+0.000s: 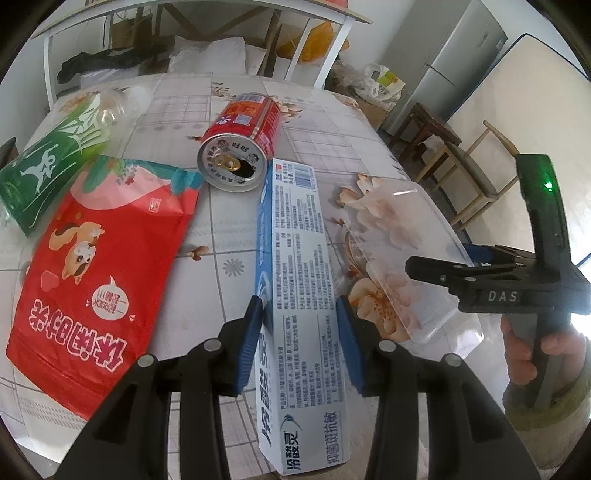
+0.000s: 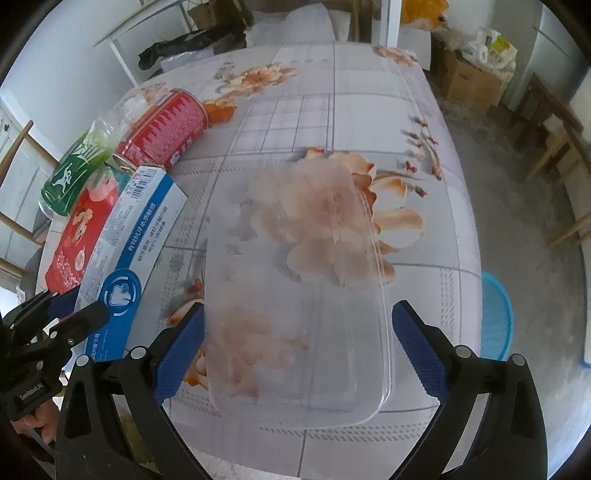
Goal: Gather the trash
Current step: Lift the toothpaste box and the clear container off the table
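My left gripper (image 1: 300, 332) is shut on a long blue-and-white toothpaste box (image 1: 295, 236), a blue pad pressed against each long side. The right wrist view has that box (image 2: 136, 236) tilted up at the left, with the left gripper (image 2: 79, 304) at its near end. A clear plastic container (image 2: 295, 280) fills the span of my right gripper (image 2: 299, 332), whose two blue pads touch its sides. The left wrist view shows this container (image 1: 399, 251) at the right gripper (image 1: 439, 258). On the floral tablecloth (image 1: 184, 107) lie a red can (image 1: 236, 140) on its side, a red snack bag (image 1: 92, 277) and a green-labelled bottle (image 1: 48, 170).
A blue basket (image 2: 496, 317) stands on the floor by the table's right edge. Wooden chairs (image 1: 476, 173) and a fridge (image 1: 458, 59) are beyond that edge. Cardboard boxes and bags (image 2: 469, 77) sit at the far right, and a white-framed table (image 1: 184, 22) behind.
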`<state>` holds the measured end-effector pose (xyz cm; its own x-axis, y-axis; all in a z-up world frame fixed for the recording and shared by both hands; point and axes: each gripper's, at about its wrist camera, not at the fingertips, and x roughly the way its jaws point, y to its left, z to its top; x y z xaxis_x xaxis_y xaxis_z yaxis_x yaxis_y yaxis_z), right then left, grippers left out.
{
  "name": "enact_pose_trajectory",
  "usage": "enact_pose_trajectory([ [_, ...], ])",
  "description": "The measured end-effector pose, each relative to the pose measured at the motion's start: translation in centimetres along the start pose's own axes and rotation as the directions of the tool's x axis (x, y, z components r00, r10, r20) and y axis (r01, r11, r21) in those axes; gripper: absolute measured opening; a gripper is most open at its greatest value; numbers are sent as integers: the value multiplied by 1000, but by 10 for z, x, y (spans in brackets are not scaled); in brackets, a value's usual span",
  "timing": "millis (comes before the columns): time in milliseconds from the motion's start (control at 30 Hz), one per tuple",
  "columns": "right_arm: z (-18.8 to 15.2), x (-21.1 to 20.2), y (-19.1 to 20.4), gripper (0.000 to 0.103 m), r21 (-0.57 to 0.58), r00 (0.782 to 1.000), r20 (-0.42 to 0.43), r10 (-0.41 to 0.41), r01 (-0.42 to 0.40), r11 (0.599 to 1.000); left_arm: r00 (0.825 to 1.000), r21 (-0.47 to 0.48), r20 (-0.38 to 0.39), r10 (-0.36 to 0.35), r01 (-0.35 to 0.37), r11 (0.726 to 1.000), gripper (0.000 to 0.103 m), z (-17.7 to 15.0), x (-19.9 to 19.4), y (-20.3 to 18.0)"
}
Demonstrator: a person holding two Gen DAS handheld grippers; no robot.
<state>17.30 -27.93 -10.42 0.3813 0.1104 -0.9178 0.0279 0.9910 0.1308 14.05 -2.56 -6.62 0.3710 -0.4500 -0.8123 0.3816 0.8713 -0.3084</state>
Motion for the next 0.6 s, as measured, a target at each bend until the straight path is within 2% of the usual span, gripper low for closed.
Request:
enact_pose_trajectory([
  [333, 1, 7, 0, 92, -3, 1000, 1, 2, -2, 1000, 999, -5, -22, 26, -26, 1000, 40, 10, 9, -2],
  [467, 0, 8, -2, 90, 13, 1000, 2, 9, -9, 1000, 998, -6, -36, 49, -49, 999, 49, 13, 12, -1],
  [600, 0, 7, -5, 89, 30, 1000, 11, 9, -9, 1000, 996, 9, -31, 84, -83, 996, 49, 17, 15, -3],
])
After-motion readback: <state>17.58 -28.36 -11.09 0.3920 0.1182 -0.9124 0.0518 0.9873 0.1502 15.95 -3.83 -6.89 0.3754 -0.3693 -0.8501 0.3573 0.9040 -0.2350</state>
